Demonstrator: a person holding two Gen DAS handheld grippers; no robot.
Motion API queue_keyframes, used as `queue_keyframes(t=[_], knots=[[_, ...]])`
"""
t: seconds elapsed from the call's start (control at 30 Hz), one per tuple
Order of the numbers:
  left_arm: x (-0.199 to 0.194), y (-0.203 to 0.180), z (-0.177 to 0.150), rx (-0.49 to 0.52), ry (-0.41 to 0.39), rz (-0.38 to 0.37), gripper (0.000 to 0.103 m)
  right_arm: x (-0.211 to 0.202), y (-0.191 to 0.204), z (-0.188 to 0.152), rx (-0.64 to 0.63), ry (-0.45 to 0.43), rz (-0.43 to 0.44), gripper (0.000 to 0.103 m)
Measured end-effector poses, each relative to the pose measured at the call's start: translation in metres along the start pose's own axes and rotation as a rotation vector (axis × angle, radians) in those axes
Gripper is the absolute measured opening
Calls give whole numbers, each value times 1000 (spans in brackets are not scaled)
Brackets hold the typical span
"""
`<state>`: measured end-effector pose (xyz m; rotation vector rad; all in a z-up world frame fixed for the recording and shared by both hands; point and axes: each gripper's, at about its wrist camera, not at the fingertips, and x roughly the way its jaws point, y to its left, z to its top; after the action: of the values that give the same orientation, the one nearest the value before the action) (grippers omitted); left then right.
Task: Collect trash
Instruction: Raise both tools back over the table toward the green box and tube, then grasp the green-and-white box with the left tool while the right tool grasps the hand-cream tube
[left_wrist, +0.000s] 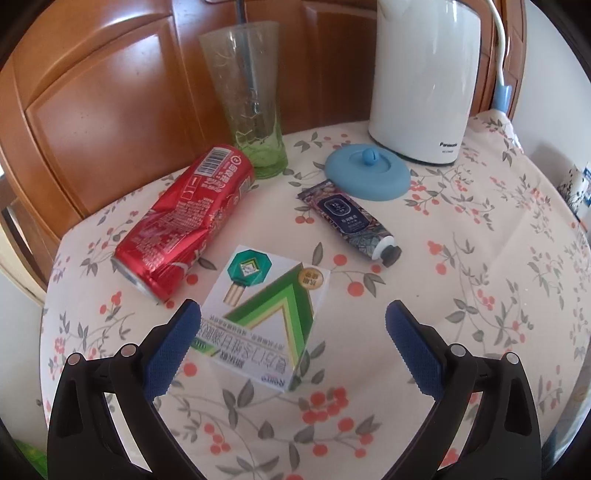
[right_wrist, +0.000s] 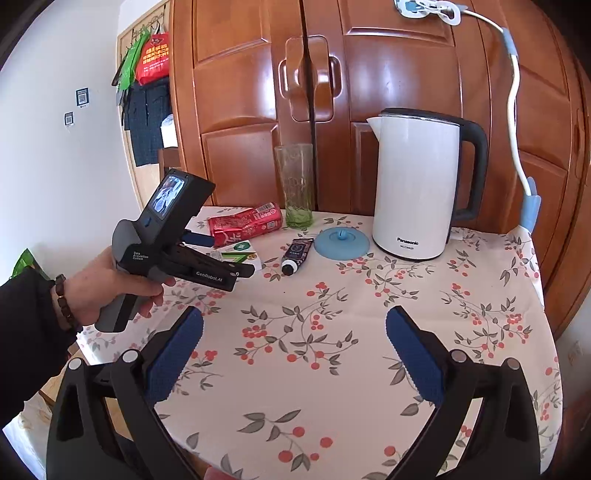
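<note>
A crushed red soda can (left_wrist: 184, 218) lies on its side on the floral tablecloth. A white and green carton box (left_wrist: 264, 317) lies just in front of it. My left gripper (left_wrist: 291, 321) is open, its left finger beside the box's left edge, the box between the jaws but not held. The right wrist view shows the can (right_wrist: 245, 223), the box (right_wrist: 236, 254) and the left gripper (right_wrist: 221, 254) over them. My right gripper (right_wrist: 293, 325) is open and empty above the table's near middle.
A hand cream tube (left_wrist: 351, 221), a blue silicone lid (left_wrist: 367, 171), a green glass (left_wrist: 247, 99) and a white kettle (left_wrist: 424, 77) stand behind. Wooden cabinet doors (right_wrist: 369, 74) back the table. The table's left edge (right_wrist: 88, 343) is near my left hand.
</note>
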<state>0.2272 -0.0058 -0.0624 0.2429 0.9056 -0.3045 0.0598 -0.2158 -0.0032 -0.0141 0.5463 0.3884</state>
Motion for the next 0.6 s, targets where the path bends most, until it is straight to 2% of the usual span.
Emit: queue_keyframes(t=[0.13,0.27,0.3,0.33,0.37,0.4,0.43,0.47,0.6], knots=[[17,-3,3,31,35,19,97,14,-5,5,9,10,7,98],[21,4,0,12,20,13,96,47,-6,23,5,51,15,98],[20,5,-1,4,14,15,92,60,-5,28,-7,82,15,98],[19,9,-1,-10,6,29,82,78,-5,36,-18,103,27,98],[17,11,-2,-14,-1,50,74,91,-5,40,-21,120,28,94],[15,14,-3,-17,-10,47,72,110,-4,44,-27,154,27,91],[14,17,-4,-27,-15,34,72,130,-3,48,-25,187,38,79],[13,18,-5,-27,-16,31,72,145,-3,51,-16,213,43,73],[14,10,-8,36,-27,64,73,201,6,57,-34,292,21,70]])
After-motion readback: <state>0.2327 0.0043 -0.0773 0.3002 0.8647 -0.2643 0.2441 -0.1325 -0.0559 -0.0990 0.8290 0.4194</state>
